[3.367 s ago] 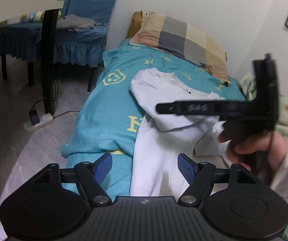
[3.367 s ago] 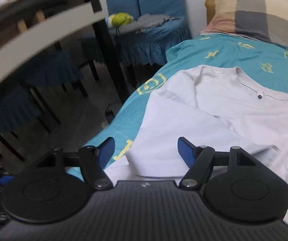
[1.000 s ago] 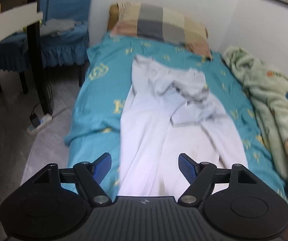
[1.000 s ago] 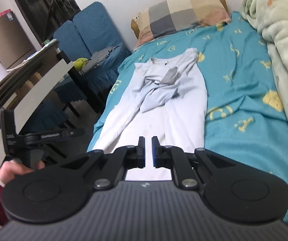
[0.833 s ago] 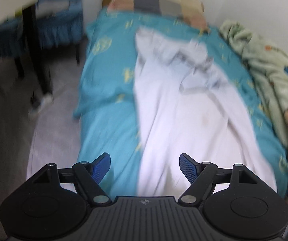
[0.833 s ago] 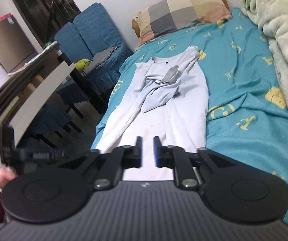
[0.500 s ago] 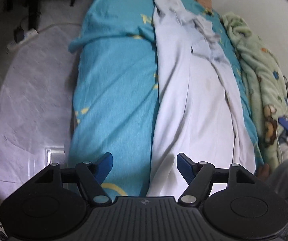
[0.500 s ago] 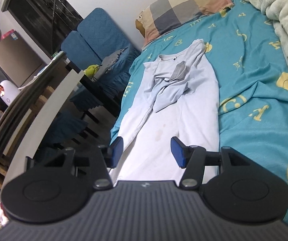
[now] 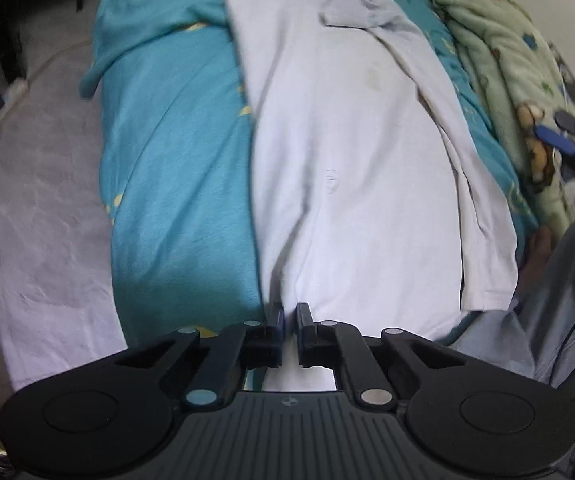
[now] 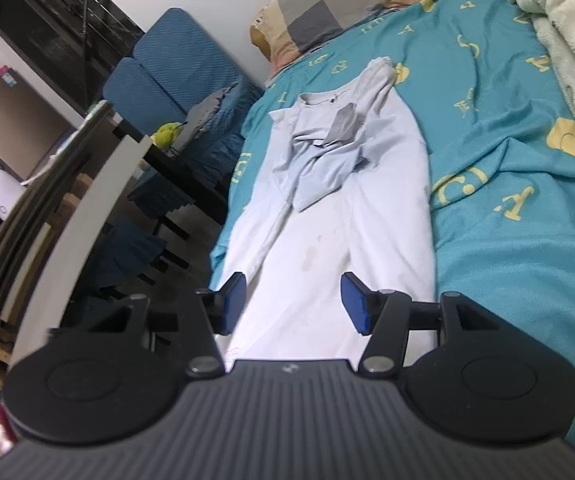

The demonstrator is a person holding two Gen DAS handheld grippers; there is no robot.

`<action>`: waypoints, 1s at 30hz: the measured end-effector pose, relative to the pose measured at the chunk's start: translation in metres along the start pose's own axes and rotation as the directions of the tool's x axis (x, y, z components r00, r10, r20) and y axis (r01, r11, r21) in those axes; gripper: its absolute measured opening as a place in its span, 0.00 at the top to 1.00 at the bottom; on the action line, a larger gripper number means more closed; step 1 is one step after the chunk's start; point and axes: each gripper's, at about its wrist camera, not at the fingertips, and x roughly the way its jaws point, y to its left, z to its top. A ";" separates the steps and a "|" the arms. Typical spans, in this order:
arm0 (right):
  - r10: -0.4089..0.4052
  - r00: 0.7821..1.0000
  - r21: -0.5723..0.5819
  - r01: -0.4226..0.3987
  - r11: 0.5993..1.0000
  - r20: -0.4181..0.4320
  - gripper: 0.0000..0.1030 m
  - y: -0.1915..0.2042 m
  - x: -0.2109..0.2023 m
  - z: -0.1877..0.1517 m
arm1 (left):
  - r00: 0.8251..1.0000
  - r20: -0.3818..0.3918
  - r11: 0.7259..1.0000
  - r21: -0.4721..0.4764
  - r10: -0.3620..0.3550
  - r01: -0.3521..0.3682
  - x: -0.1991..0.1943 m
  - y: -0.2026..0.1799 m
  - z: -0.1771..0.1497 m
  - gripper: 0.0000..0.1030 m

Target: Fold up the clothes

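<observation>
A long white cotton shirt (image 9: 351, 168) lies stretched lengthwise on the bed's teal printed sheet (image 9: 175, 168), its collar toward the checked grey-and-tan pillow (image 10: 339, 4) and its sleeves bunched across the chest. The left hand-held gripper (image 9: 289, 316) sits at the hem corner farthest from the pillow, its jaws drawn almost together with a fold of the white fabric rising between them, so it appears to be pinching the hem. The right hand-held gripper (image 10: 292, 303) hovers over the hem end of the shirt with its blue pads (image 10: 354, 303) spread wide, holding nothing. The likely next step is carrying the hem toward the pillow. The risk is a lopsided lift: with only one corner held, the shirt would drag diagonally and wrinkle. The thin pinch could also slip, or catch the sheet beneath. The crumpled sleeves near the pillow may get trapped inside the fold, leaving a lumpy result.
</observation>
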 end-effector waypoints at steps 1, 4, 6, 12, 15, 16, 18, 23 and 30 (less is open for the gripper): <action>-0.007 1.000 0.002 0.007 1.000 -0.002 0.46 -0.002 0.000 0.000 | 1.000 -0.002 0.999 0.030 0.028 -0.028 -0.005 -0.017 0.003 0.96; -0.018 1.000 0.013 0.018 1.000 -0.011 0.46 -0.007 -0.002 -0.002 | 0.994 -0.003 0.987 0.119 0.113 -0.112 -0.021 -0.066 0.011 0.98; -0.026 1.000 0.020 0.026 0.999 -0.017 0.46 -0.011 -0.003 -0.004 | 0.987 -0.002 0.969 0.191 0.159 -0.156 -0.029 -0.103 0.016 0.98; -0.044 0.999 0.028 0.045 0.999 -0.028 0.46 -0.019 -0.003 -0.004 | 0.980 -0.019 0.926 0.333 0.197 -0.180 -0.016 -0.196 0.025 0.99; -0.048 0.998 0.038 0.050 0.998 -0.039 0.46 -0.024 0.000 -0.003 | 0.980 -0.055 0.926 0.339 0.194 -0.164 0.013 -0.212 0.023 0.99; -0.052 0.998 0.042 0.054 0.998 -0.047 0.46 -0.026 0.001 -0.003 | 0.978 -0.069 0.926 0.340 0.198 -0.164 0.024 -0.214 0.020 0.99; -0.067 0.995 0.050 0.070 0.996 -0.075 0.46 -0.031 0.005 -0.005 | 0.975 -0.093 0.931 0.328 0.201 -0.161 0.044 -0.208 0.014 0.98; -0.098 0.984 0.063 0.108 0.992 -0.151 0.46 -0.038 0.014 -0.012 | 0.985 -0.037 0.970 0.185 0.166 -0.156 0.039 -0.166 0.008 0.73; -0.201 0.935 -0.011 0.207 0.978 -0.292 0.46 -0.037 0.033 -0.030 | 0.981 0.116 0.970 -0.206 0.155 -0.129 0.001 -0.074 0.017 0.22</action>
